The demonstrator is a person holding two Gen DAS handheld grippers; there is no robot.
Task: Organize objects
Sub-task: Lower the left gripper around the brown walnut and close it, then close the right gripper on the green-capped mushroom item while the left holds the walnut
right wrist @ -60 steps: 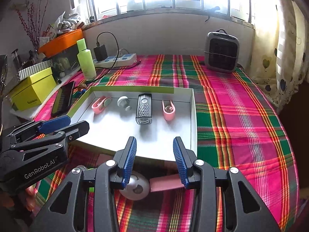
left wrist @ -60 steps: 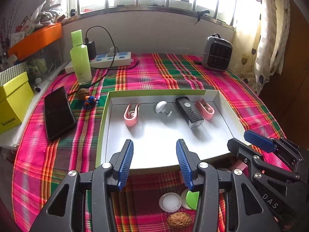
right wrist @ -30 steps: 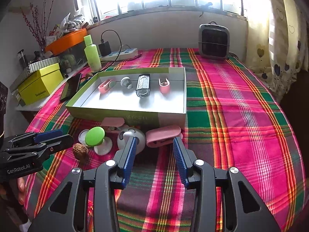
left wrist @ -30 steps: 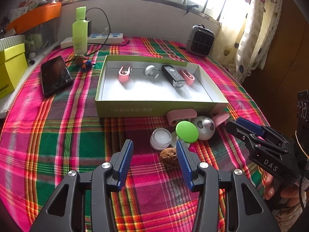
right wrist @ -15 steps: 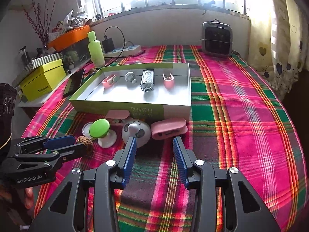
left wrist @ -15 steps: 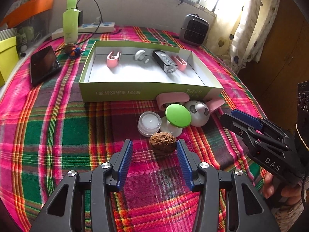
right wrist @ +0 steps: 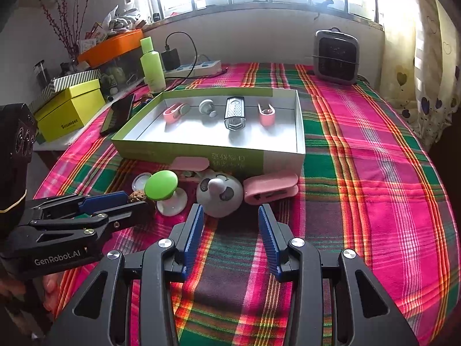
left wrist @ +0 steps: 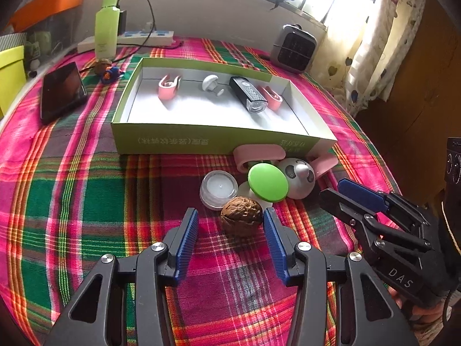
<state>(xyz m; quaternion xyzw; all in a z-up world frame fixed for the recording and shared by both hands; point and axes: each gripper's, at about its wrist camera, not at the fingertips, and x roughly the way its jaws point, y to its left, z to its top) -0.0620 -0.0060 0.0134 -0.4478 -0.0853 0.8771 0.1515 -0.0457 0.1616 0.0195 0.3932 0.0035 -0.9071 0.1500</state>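
A walnut (left wrist: 242, 216) lies on the plaid cloth between the tips of my left gripper (left wrist: 229, 214). That gripper is open: its right pad is almost at the shell and a gap shows on the left. Just beyond sit a white candle jar (left wrist: 219, 189), a green-capped knob (left wrist: 268, 181), a panda ball (right wrist: 220, 194) and two pink clips (right wrist: 270, 191). My right gripper (right wrist: 230, 216) is open and empty, just short of the panda ball. The green box (left wrist: 216, 141) holds two pink clips, a white knob and a black lamp (left wrist: 247, 93).
A phone (left wrist: 62, 90), a green bottle (left wrist: 107, 24) and a power strip with its cable stand at the back left. A small heater (right wrist: 337, 56) is at the back right. A yellow box (right wrist: 72, 108) sits off the left edge. Curtains hang on the right.
Two seconds ago both grippers hung over the box. They have drawn back to the cluster in front of it, and the walnut now lies between the left tips. Neither jaw opening changed.
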